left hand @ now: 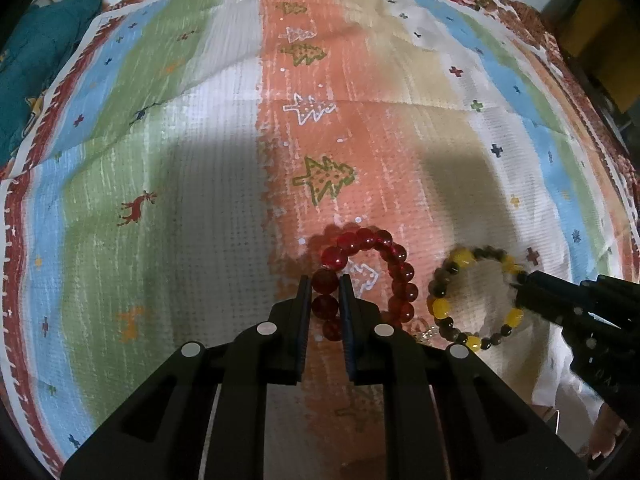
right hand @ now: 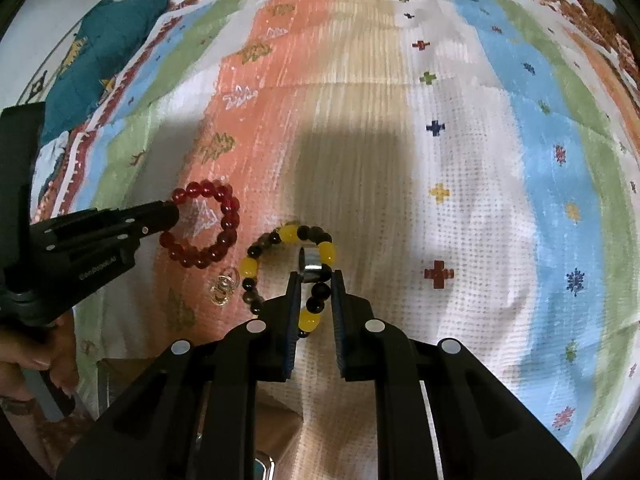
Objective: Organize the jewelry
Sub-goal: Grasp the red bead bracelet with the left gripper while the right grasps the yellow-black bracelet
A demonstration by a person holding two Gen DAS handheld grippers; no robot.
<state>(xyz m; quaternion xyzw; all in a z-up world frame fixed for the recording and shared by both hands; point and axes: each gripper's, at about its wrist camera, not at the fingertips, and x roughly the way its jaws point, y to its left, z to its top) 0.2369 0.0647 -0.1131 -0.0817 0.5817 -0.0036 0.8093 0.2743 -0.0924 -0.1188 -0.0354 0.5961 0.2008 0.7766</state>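
The red bead bracelet lies on the striped cloth, on its orange stripe, over a small white tree drawing. The left claw is clenched on the near-left side of this bracelet; one dark red bead sits pressed between the two fingertips. From the right wrist view, this same claw comes in from the left side and covers a part of the red ring.

Just beside it, to the right, lies the yellow and dark bead bracelet, on the pale stripe. The right claw is clenched on this one: dark beads and one yellow bead are between its fingers, and a shiny silver cylinder piece sits just at the tips. The two bracelets are near each other but apart.

Between them, on the cloth, is a small clear trinket; what it is I cannot tell. A hand holds the left claw's handle at the picture's left edge. At the far left corner lies a teal fabric.
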